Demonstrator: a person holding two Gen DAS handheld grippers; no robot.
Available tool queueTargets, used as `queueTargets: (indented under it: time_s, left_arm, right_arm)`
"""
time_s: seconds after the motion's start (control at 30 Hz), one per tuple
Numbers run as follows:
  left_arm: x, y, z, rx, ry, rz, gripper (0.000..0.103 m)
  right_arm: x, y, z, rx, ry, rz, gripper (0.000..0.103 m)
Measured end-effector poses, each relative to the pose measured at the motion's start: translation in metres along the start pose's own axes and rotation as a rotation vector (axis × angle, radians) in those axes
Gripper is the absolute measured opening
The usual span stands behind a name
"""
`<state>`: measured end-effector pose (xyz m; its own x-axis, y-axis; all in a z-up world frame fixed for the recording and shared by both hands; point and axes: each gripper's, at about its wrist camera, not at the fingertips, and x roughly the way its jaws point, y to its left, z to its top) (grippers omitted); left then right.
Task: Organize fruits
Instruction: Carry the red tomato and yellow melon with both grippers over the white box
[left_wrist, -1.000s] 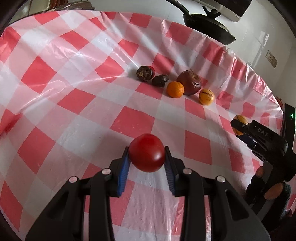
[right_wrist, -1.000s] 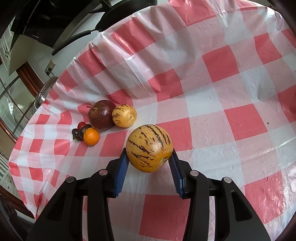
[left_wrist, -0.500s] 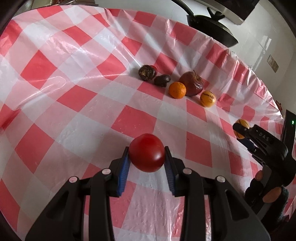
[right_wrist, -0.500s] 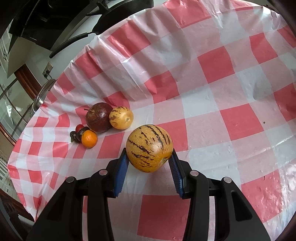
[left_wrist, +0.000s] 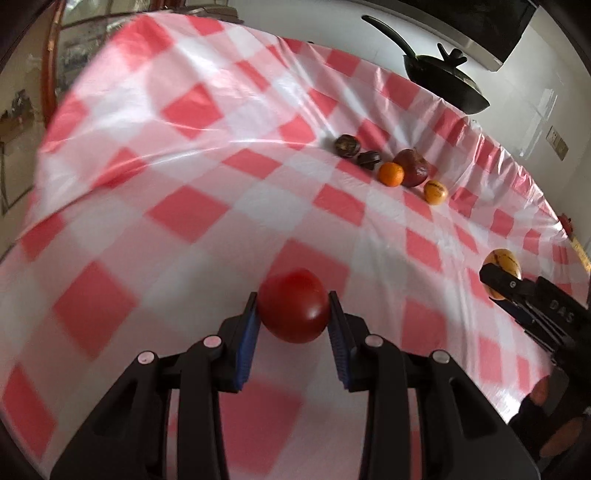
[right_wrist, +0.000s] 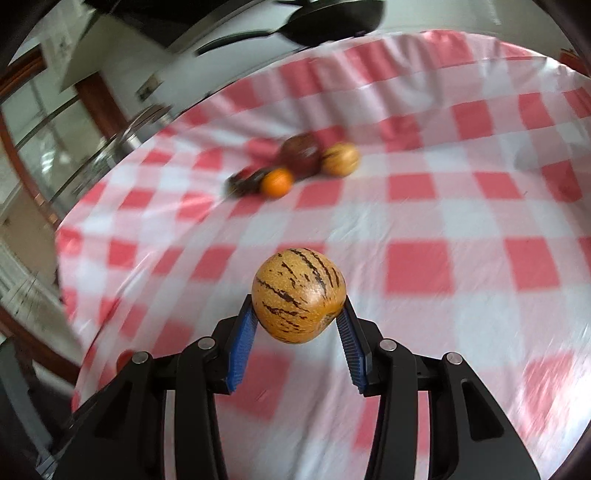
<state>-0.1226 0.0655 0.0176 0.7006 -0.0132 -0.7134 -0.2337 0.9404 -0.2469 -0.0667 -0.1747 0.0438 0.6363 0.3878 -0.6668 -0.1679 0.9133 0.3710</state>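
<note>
Grippers both pinch fruit: left gripper (left_wrist: 292, 317) a red tomato (left_wrist: 293, 306), right gripper (right_wrist: 298, 317) a striped yellow melon (right_wrist: 298, 294).

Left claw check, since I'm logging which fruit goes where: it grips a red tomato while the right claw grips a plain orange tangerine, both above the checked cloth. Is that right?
Not quite. The right claw grips a yellow fruit with dark stripes, not a plain orange tangerine, as the right wrist view shows. The rest stands: the left claw grips a red tomato, both above the checked cloth.
</note>
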Motion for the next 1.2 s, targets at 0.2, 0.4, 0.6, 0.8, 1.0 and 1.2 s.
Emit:
queueTargets:
  time_s: [0.2, 0.4, 0.6, 0.8, 1.0, 1.2]
  left_arm:
    - [-0.040, 0.034, -0.023, 0.003, -0.038, 0.030, 0.036]
    - [-0.074, 0.063, -0.045, 0.012, -0.070, 0.052, 0.036]
    - [-0.108, 0.087, -0.062, 0.041, -0.121, 0.083, 0.036]
    - [-0.133, 0.123, -0.081, 0.021, -0.137, 0.115, 0.036]
    - [-0.155, 0.177, -0.108, -0.070, -0.125, 0.176, 0.036]
    - [-0.163, 0.235, -0.150, -0.158, -0.068, 0.295, 0.036]
  right_arm:
    - [-0.014, 0.046, -0.046, -0.102, 0.052, 0.083, 0.044]
    - [-0.030, 0.089, -0.088, -0.243, 0.075, 0.109, 0.044]
    - [-0.046, 0.126, -0.119, -0.366, 0.085, 0.136, 0.044]
    - [-0.061, 0.170, -0.156, -0.513, 0.098, 0.204, 0.044]
    - [-0.072, 0.218, -0.204, -0.689, 0.132, 0.307, 0.044]
    - [-0.075, 0.257, -0.263, -0.899, 0.201, 0.399, 0.044]
